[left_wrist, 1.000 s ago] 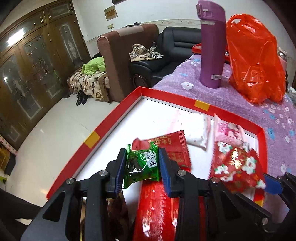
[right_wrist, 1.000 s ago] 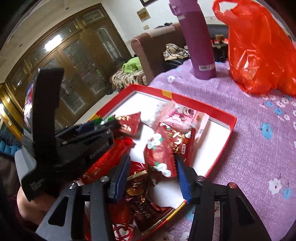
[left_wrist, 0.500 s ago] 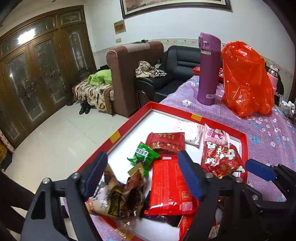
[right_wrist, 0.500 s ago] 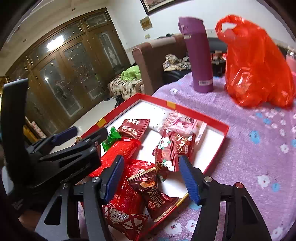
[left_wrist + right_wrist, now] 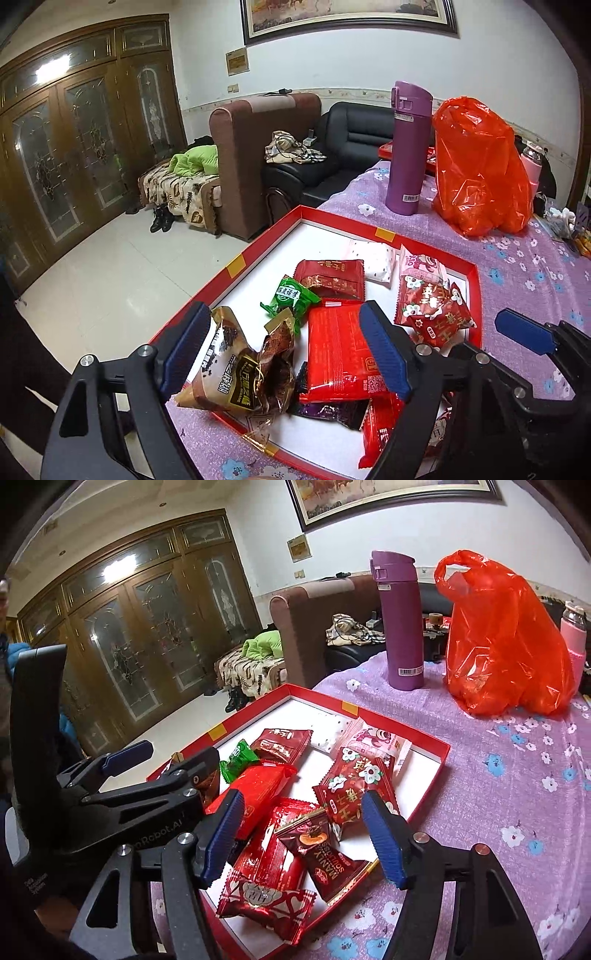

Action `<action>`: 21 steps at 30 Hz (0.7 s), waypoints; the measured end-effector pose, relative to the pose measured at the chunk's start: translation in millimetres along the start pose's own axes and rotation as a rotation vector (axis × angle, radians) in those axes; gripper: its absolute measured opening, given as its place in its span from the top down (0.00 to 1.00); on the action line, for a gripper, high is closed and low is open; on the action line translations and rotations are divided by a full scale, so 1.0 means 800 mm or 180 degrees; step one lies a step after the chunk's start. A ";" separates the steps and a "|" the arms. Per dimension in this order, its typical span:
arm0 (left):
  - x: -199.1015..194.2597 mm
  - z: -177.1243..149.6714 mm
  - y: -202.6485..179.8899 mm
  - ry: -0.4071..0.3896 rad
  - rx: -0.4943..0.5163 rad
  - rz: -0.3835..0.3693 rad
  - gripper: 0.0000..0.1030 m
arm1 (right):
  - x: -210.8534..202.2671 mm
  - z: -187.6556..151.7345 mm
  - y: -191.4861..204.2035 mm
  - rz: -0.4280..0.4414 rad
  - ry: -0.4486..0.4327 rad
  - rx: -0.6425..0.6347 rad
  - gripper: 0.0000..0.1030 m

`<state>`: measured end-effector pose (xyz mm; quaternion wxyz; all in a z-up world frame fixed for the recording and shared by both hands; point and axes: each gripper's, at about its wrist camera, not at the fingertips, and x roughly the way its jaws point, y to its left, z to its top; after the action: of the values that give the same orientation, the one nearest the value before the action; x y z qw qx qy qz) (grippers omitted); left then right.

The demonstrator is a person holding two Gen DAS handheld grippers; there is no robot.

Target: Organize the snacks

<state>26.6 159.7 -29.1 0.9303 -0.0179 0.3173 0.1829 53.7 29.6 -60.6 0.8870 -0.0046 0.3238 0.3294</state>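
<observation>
A red tray (image 5: pixel 476 295) (image 5: pixel 436 771) with a white floor holds several snack packets. The green candy packet (image 5: pixel 291 295) (image 5: pixel 238 762) lies in it beside a dark red packet (image 5: pixel 328 277) and a large red packet (image 5: pixel 338 354). A brown packet (image 5: pixel 240 376) lies at the tray's near left edge. My left gripper (image 5: pixel 284 350) is open and empty, raised above the near packets. My right gripper (image 5: pixel 303 834) is open and empty above a maroon packet (image 5: pixel 321 853) and a flowered red packet (image 5: pixel 351 794). The left gripper also shows in the right wrist view (image 5: pixel 125 775).
A purple flask (image 5: pixel 408 147) (image 5: pixel 400 620) and an orange-red plastic bag (image 5: pixel 480 173) (image 5: pixel 506 642) stand on the purple flowered tablecloth (image 5: pixel 517 794) behind the tray. A pink bottle (image 5: pixel 574 635) is behind the bag. Sofas and the floor lie beyond the table's left edge.
My left gripper let go of the green candy packet, opened wide and drew back and up. My right gripper opened off the flowered red packet and also drew back.
</observation>
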 end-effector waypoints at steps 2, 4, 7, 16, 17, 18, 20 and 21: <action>-0.002 -0.001 0.000 -0.0022 0.0005 0.0030 0.19 | -0.003 -0.003 0.002 -0.0046 -0.0022 -0.0010 0.34; -0.003 -0.002 0.001 -0.0038 -0.0007 0.0025 0.19 | -0.007 -0.005 0.004 -0.0085 -0.0044 -0.0019 0.32; -0.003 -0.005 0.000 -0.0027 -0.0006 0.0028 0.18 | -0.009 -0.008 0.006 -0.0126 -0.0066 -0.0049 0.30; -0.004 -0.006 0.001 -0.0035 0.0029 0.0073 0.18 | -0.005 -0.009 0.003 -0.0181 -0.0042 -0.0067 0.30; -0.003 -0.006 0.002 -0.0040 0.0032 0.0082 0.18 | -0.005 -0.009 0.003 -0.0183 -0.0044 -0.0072 0.30; -0.003 -0.006 0.002 -0.0041 0.0033 0.0085 0.18 | -0.004 -0.009 0.004 -0.0181 -0.0043 -0.0077 0.30; -0.003 -0.006 0.003 -0.0035 0.0025 0.0076 0.18 | -0.003 -0.010 0.005 -0.0186 -0.0034 -0.0094 0.30; -0.004 -0.006 0.003 -0.0040 0.0019 0.0073 0.18 | -0.003 -0.010 0.005 -0.0188 -0.0035 -0.0101 0.30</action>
<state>20.5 160.0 -31.2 0.9302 -0.0103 0.3122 0.1927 45.1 29.3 -64.7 0.8979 -0.0264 0.3134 0.3081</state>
